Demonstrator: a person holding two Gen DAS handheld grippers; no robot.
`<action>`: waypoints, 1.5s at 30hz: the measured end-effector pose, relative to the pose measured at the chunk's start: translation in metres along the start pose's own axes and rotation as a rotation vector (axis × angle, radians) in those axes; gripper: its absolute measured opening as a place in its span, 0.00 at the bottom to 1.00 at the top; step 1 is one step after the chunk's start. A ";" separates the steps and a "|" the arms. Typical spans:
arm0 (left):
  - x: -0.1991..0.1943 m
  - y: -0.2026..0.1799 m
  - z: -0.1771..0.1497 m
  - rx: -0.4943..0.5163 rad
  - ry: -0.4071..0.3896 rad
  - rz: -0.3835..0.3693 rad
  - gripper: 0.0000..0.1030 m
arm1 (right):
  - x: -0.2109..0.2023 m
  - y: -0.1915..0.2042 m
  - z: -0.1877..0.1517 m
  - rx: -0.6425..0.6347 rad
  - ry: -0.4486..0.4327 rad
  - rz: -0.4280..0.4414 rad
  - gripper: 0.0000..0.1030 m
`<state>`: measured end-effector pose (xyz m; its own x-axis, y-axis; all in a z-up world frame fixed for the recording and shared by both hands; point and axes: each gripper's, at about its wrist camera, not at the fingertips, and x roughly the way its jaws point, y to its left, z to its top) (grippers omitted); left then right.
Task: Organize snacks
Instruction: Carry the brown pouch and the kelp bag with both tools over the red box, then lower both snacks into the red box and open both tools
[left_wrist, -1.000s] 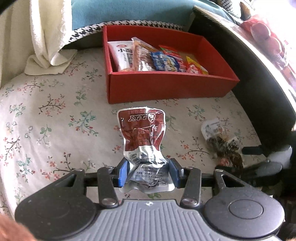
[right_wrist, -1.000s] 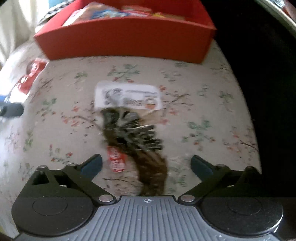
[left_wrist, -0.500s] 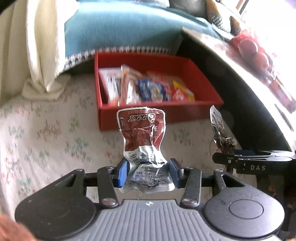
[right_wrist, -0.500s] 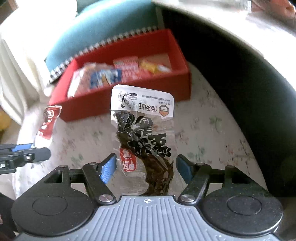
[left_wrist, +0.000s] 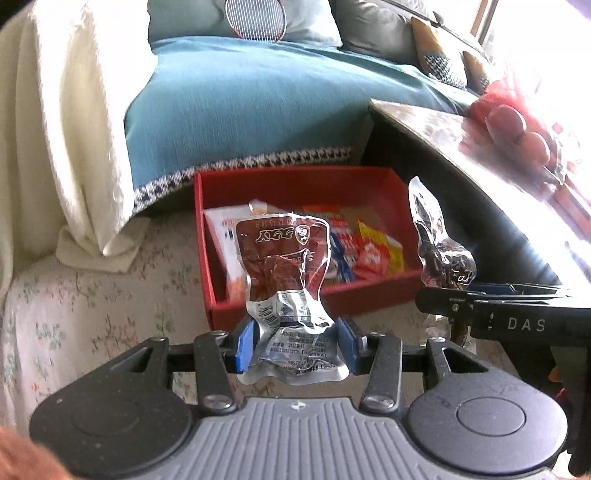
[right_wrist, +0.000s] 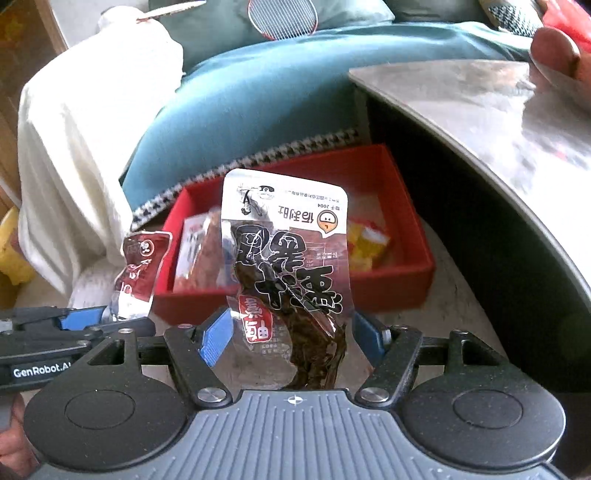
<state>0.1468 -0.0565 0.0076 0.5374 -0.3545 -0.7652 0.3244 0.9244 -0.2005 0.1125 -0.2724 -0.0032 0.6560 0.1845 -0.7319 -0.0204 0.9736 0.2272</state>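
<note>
Left wrist: left gripper (left_wrist: 295, 345) clamps maroon pouch (left_wrist: 282, 258) | right gripper (right_wrist: 291, 338) clamps clear packet (right_wrist: 288, 258) | both above red box (left_wrist: 369, 295)

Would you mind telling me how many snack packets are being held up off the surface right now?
2. The dark red foil packet is in the left gripper; the clear packet with dark contents is in the right gripper. More packets lie in the red box.

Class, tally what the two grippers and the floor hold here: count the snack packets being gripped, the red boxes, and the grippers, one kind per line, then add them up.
Snack packets being gripped: 2 (dark red packet, white-topped packet)
Red box: 1
Grippers: 2 (left gripper, right gripper)
Total: 5
</note>
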 end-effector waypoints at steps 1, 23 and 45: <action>0.002 0.000 0.003 0.002 -0.005 0.007 0.38 | 0.001 0.000 0.004 0.001 -0.008 -0.001 0.74; 0.061 -0.003 0.053 0.056 -0.040 0.104 0.38 | 0.063 -0.001 0.066 -0.017 -0.040 -0.048 0.75; 0.109 -0.008 0.057 0.097 0.021 0.192 0.48 | 0.106 -0.017 0.070 -0.017 0.016 -0.095 0.84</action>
<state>0.2475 -0.1104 -0.0397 0.5804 -0.1694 -0.7965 0.2915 0.9565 0.0090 0.2357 -0.2792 -0.0397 0.6435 0.0932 -0.7597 0.0285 0.9889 0.1456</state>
